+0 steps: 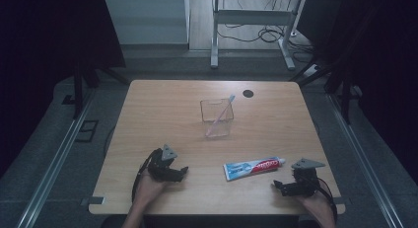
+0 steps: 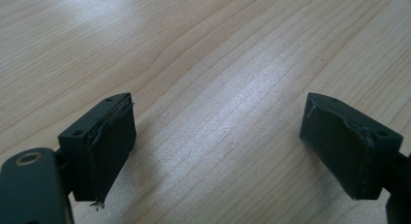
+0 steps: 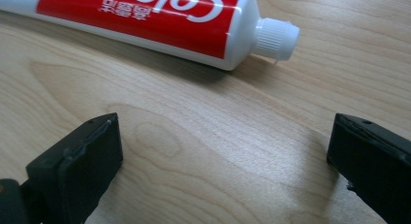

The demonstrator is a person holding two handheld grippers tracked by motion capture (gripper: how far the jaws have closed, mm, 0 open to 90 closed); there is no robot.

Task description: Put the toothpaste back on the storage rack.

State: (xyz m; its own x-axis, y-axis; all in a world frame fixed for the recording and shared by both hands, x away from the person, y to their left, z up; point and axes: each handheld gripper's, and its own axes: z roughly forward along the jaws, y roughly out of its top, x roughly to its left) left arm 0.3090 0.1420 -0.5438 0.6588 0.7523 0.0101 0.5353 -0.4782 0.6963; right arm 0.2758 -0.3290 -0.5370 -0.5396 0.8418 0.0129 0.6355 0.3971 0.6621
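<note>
In the high view you are resting both hands at the near edge of the pale wooden surface (image 1: 162, 109): the left tongs (image 1: 181, 171) are lying on bare wood, and the right tongs (image 1: 276, 184) are sitting just beside the cap end of the white, red and blue plastic toothpaste tube (image 1: 254, 167), which is lying flat. Farther back a clear square plastic holder (image 1: 217, 113) is standing with a pale pink toothbrush (image 1: 220, 116) leaning in it. In the left gripper view your jaws are gaping wide over bare wood, holding nothing. In the right gripper view your jaws are likewise spread apart and empty, with the tube (image 3: 145, 20) lying crosswise just ahead and its ribbed white cap (image 3: 276, 38) pointing right. Judging by its looks, the tube is light, soft and glossy, so it may be squashing or slipping under pressure; taking it across the firmer shoulder near the cap looks safest.
</note>
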